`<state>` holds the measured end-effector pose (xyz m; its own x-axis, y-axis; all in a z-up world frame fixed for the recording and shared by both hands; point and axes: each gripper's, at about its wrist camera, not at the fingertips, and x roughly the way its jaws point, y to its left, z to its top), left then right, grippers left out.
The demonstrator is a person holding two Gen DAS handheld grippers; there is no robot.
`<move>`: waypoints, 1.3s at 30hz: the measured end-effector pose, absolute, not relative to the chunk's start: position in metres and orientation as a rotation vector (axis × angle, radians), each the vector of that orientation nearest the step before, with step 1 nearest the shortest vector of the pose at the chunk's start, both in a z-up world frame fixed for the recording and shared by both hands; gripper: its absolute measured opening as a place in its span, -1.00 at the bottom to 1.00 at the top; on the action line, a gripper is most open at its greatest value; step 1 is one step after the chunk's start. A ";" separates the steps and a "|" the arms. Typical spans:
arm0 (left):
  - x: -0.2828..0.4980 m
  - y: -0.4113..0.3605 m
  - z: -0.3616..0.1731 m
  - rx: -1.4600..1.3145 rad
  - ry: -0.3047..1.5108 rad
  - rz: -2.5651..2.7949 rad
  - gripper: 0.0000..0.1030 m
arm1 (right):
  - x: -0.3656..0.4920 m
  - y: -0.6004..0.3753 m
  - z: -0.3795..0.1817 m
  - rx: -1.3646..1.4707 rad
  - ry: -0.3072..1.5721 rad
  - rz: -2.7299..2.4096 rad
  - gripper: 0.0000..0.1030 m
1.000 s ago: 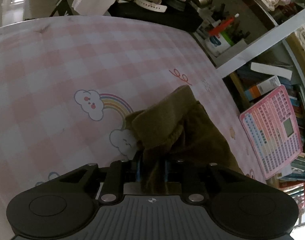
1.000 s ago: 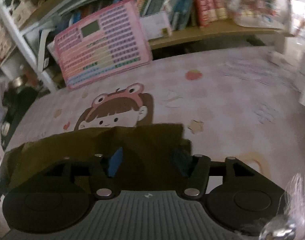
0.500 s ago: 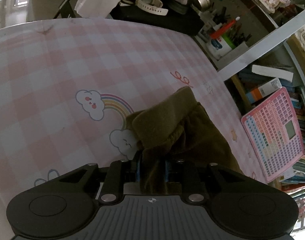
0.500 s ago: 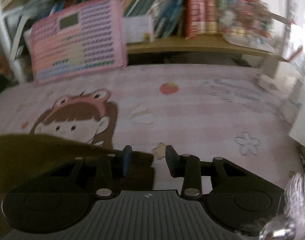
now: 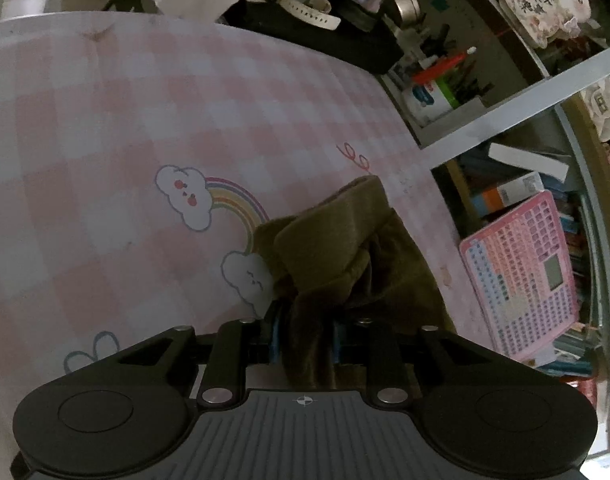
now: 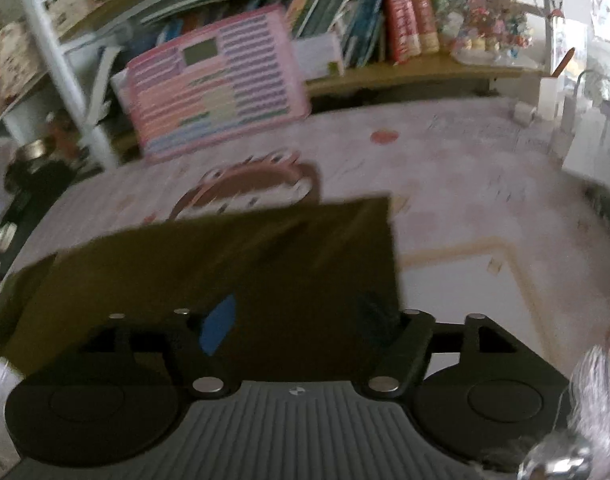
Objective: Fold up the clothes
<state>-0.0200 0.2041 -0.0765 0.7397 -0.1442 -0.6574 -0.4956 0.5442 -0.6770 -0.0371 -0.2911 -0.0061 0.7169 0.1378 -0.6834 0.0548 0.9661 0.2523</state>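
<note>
An olive-brown garment (image 5: 345, 248) lies bunched on the pink checked mat (image 5: 105, 120). My left gripper (image 5: 303, 338) is shut on a fold of it at the near edge, the cloth pinched between the blue pads. In the right wrist view the same garment (image 6: 233, 264) lies flat as a dark slab in front of the camera. My right gripper (image 6: 297, 324) is open, its fingers spread wide above the cloth near its right edge. The view is blurred by motion.
A pink keyboard toy (image 5: 521, 276) leans against the bookshelf, also in the right wrist view (image 6: 217, 84). Books (image 6: 409, 20) fill the shelf behind. A black tray with a watch (image 5: 309, 0) sits at the mat's far edge. A white box (image 6: 597, 148) stands at right.
My right gripper swung right off the garment with narrower jaws, then came back over it and opened wide. The left gripper kept its hold and barely moved.
</note>
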 end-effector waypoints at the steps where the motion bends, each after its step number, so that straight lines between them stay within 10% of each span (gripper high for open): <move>1: -0.020 0.205 -0.077 -0.993 0.736 0.222 -0.53 | -0.043 -0.282 -0.007 0.256 0.785 0.050 0.42; 16: -0.017 0.218 -0.080 -0.937 0.771 0.089 -0.55 | -0.075 -0.178 -0.014 0.099 0.857 0.066 0.60; 39: -0.017 0.225 -0.083 -0.907 0.775 0.006 -0.53 | 0.097 -0.035 -0.040 -0.130 0.815 0.106 0.77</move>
<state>-0.0171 0.2246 -0.0827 0.7334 -0.3070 -0.6066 -0.3170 0.6349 -0.7045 0.0970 -0.0348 -0.0396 0.6812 0.0445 -0.7307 -0.1448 0.9866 -0.0749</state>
